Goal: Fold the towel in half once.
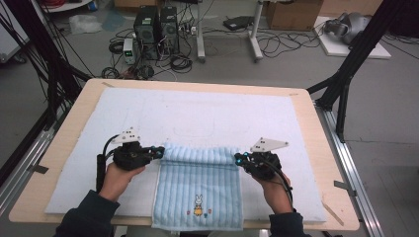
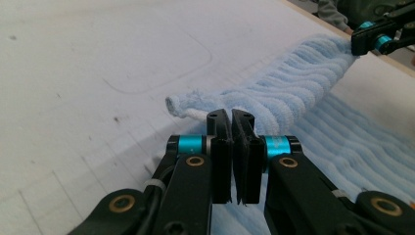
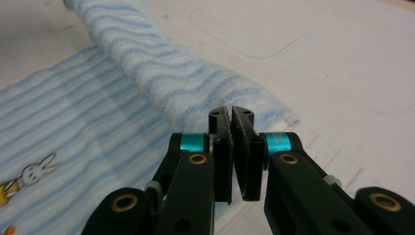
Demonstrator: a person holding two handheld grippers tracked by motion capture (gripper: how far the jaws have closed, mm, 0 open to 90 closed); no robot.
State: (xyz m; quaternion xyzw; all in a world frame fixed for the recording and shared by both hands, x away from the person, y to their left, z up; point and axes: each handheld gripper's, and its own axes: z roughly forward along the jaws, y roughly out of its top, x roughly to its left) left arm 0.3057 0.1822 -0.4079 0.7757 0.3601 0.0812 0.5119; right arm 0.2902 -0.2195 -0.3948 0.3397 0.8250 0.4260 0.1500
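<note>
A: Towel [image 1: 198, 190] first. Where?
B: Lower centre of the high view, on the pad [image 1: 197, 118]. Pale blue stripes, a rabbit [image 1: 198, 201] low on it. Its near edge hangs past the table [image 1: 316, 148] front. The far edge is lifted and doubled into a roll.

A: Left gripper [image 1: 159, 151]?
B: At the roll's left end, left of centre in the frame. In its own view the jaws are pressed together on the towel's corner, cloth bunched just past the tips.

A: Right gripper [image 1: 238, 160]?
B: At the roll's right end, right of centre. Jaws clamped on that corner too; the roll runs off to the upper left of its view.

A: Around them?
B: Pad bare beyond the roll. Top of the high view: floor, computer towers [image 1: 157, 25], loose cables.
</note>
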